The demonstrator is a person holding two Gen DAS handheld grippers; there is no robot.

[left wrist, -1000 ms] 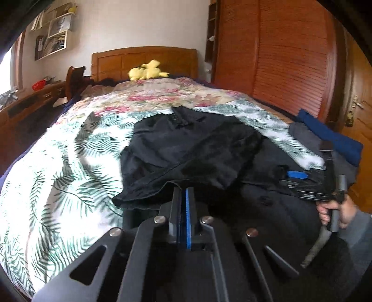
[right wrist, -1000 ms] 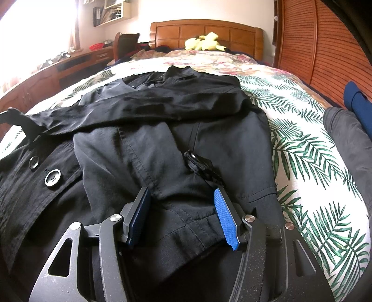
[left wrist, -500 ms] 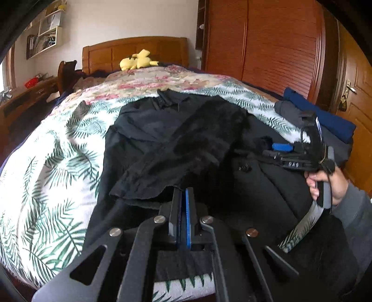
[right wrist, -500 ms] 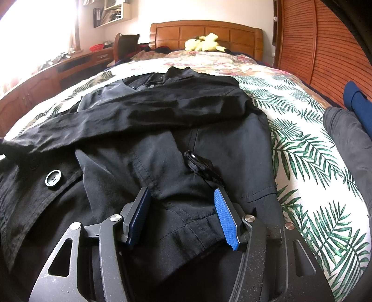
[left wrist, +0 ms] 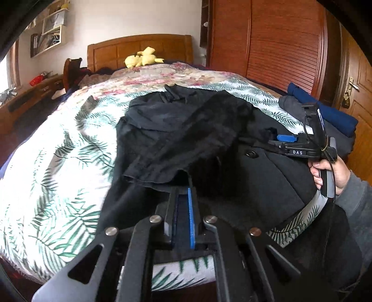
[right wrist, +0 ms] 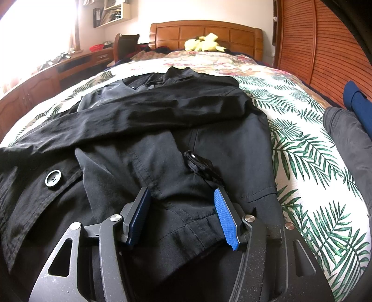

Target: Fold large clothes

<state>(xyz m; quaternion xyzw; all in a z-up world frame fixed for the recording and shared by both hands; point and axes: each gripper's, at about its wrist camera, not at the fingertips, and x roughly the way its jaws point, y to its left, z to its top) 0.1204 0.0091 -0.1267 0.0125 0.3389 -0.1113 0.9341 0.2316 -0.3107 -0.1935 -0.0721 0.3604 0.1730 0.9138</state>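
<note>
- A bed (right wrist: 302, 144) is covered with a palm-leaf spread and backed by a wooden headboard (right wrist: 207, 29).
- A louvred wooden wardrobe (left wrist: 286, 44) is seen on the right, beside a door (left wrist: 358, 97).
- Bright daylight is admitted by a window (right wrist: 34, 30) above a wooden counter (right wrist: 46, 79).
- Wall shelves (left wrist: 50, 38) are mounted on a pale wall (left wrist: 130, 18).

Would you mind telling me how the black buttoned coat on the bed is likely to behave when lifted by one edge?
The black buttoned coat will probably flop and drape: its sleeve already lies creased across the body. It looks fairly heavy, being large and layered. The left gripper, shut on its hem, may drag the rest along the leaf-print bedspread.
</note>
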